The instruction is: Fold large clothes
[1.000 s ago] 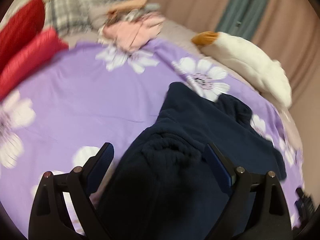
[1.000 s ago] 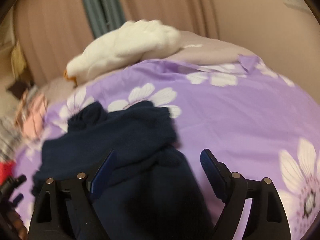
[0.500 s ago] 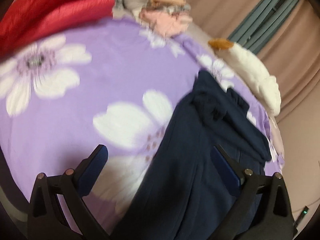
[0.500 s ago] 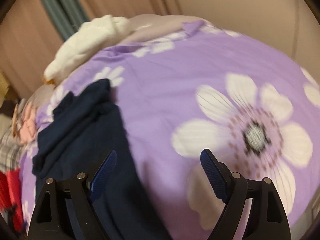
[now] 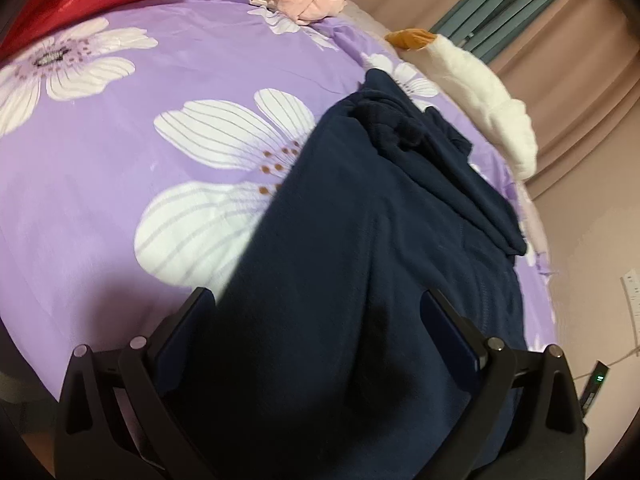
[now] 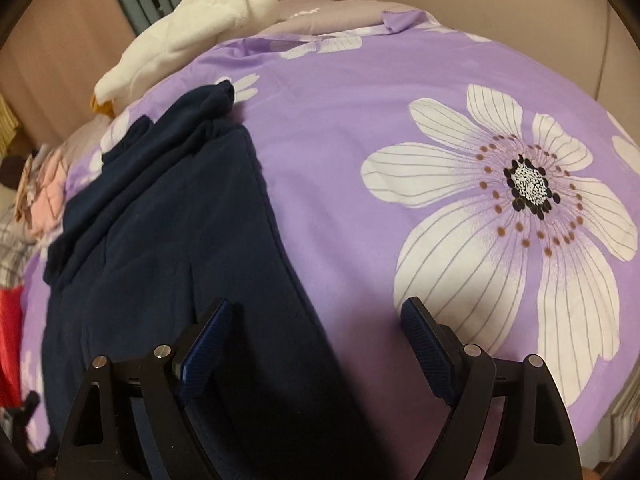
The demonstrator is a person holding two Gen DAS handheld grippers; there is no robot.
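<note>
Hovering both tongs over the navy garment [image 5: 360, 240], left gripper [image 5: 320, 336] and right gripper [image 6: 316, 340] released, we judge a fold pending: next, pinch the near hem. Garment lies lengthwise on the purple floral bedspread [image 6: 340, 128], bunched far end.

dark navy garment [image 5: 360, 240] lies lengthwise on the bed, far end bunched.

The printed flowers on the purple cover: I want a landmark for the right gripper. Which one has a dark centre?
The big flower right of the navy garment, ahead of the right gripper: black-and-white speckled centre; the others there show none.
</note>
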